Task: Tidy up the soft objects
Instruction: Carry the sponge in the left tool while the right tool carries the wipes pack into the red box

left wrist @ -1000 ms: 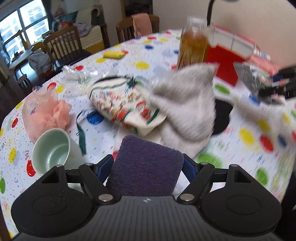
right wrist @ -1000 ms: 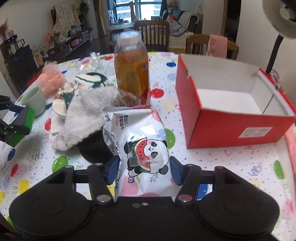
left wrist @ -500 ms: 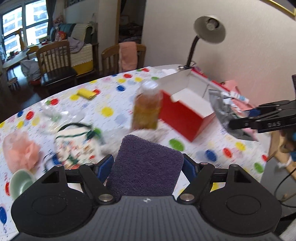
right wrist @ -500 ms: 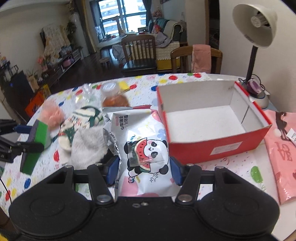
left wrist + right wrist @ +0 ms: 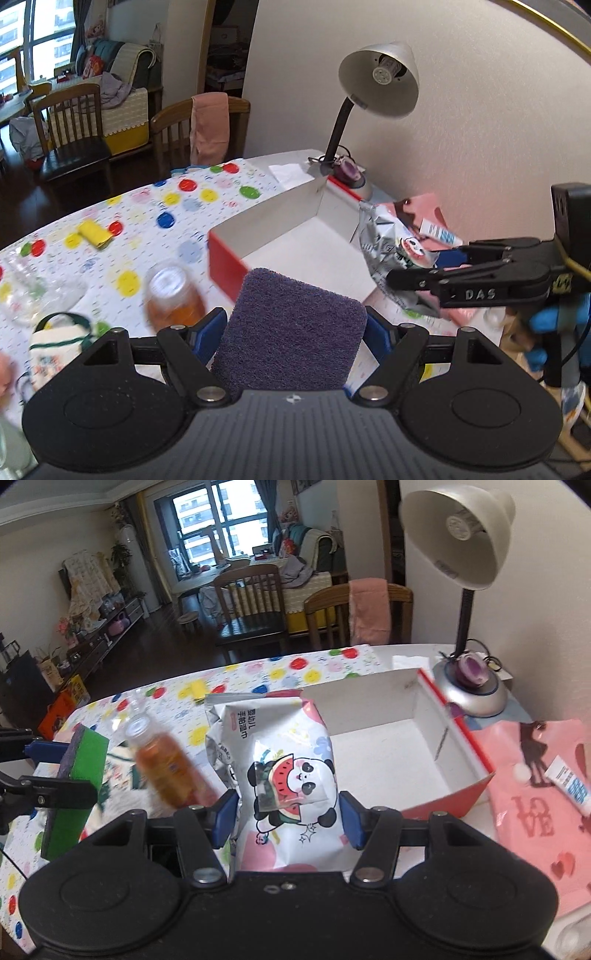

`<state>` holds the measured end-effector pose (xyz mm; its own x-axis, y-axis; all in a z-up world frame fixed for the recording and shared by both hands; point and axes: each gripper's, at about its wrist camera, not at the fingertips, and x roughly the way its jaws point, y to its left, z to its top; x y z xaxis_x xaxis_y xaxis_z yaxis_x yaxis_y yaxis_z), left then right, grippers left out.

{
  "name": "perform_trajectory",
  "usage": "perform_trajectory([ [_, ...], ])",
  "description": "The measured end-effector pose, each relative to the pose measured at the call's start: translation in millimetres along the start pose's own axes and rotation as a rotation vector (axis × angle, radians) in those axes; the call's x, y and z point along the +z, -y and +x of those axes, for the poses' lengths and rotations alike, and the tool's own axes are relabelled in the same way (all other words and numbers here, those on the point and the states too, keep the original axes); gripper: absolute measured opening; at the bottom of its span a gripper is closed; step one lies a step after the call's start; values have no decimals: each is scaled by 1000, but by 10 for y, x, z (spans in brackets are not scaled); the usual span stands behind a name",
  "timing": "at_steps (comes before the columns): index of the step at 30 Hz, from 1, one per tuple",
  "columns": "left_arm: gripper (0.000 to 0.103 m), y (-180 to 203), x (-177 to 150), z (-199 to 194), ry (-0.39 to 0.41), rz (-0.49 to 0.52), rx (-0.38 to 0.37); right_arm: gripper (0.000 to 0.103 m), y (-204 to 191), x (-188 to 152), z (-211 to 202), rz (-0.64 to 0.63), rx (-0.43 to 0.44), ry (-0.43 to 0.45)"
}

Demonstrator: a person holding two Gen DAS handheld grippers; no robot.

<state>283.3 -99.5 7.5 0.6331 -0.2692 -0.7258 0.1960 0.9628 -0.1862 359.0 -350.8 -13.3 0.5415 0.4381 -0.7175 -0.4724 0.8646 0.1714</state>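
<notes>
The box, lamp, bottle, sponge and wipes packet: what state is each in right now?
Red box: open, empty.
Lamp: off.
Bottle: capped, standing on the table.
Sponge: clamped in the left gripper.
Wipes packet: clamped in the right gripper, above the table.

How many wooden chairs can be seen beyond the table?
2. One wooden chair with a pink towel over its back, at the table's far edge; one slatted chair further back. Others may be hidden.

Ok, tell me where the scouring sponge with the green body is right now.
The green sponge with the purple scouring face is clamped in the left claw, at the right wrist view's left edge, beside the amber drink bottle.
</notes>
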Motion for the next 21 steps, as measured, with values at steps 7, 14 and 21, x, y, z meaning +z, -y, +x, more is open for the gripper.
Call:
perform_trajectory([
  [7,78,280,453,442,-9,-80,-1,57,452,190,150,6,-30,-4],
  [14,78,413,892,951,-20,-210,17,57,825,318,396,14,-49,-21],
  [21,78,472,1132,1684,-55,-292,92,57,1007,365,727,-45,-71,-57],
])
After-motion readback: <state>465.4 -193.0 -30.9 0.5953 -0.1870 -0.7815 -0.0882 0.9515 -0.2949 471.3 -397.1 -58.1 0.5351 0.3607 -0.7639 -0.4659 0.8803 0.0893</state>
